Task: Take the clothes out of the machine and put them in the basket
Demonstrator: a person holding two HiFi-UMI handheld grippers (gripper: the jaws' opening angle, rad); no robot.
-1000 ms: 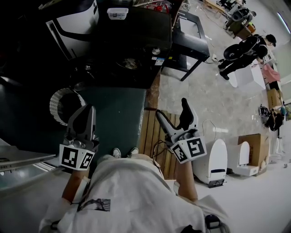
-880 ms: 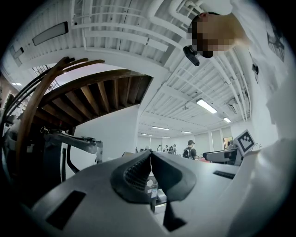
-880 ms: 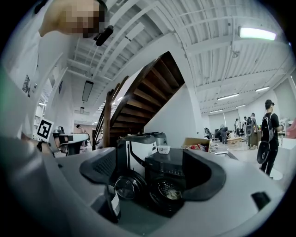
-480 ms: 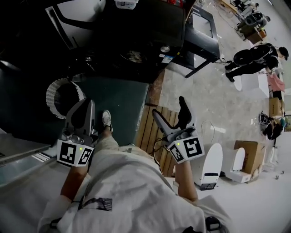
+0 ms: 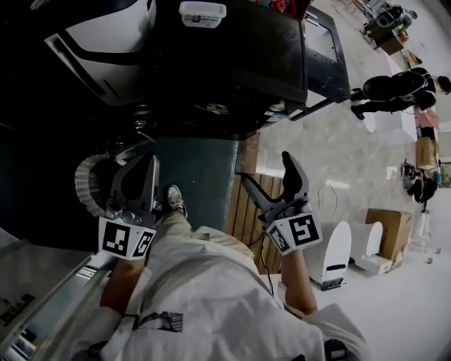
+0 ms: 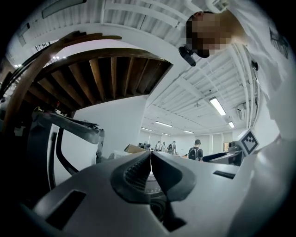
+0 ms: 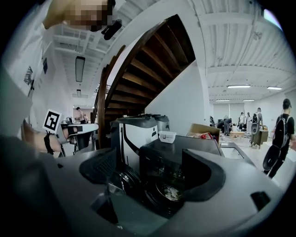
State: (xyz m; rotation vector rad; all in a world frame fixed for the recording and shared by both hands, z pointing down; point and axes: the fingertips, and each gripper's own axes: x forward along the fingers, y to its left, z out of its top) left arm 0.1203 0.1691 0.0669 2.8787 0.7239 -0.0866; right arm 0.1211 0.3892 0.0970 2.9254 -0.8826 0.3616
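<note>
The black washing machine (image 5: 232, 63) stands ahead, and its round door (image 7: 169, 192) shows pale clothes behind the glass. A white latticed basket (image 5: 86, 185) sits on the dark green floor in front of it, partly hidden by my left gripper (image 5: 141, 168). In the left gripper view the left gripper (image 6: 151, 159) has its pads touching, with nothing between them. My right gripper (image 5: 271, 173) hangs over the wooden slats to the right of the basket. The right gripper (image 7: 150, 171) is open and empty, well short of the machine.
A white machine (image 7: 134, 132) stands left of the black one, which has a small white tub (image 5: 202, 13) on top. A wooden pallet (image 5: 246, 211), white floor units (image 5: 331, 247) and a cardboard box (image 5: 384, 218) lie right. A metal bench (image 5: 42, 282) is lower left. People (image 5: 394, 88) stand far off.
The person has stepped toward the machines, which now look larger and nearer. Both grippers moved forward together; the left one now overlaps the basket. The jaws look the same.
</note>
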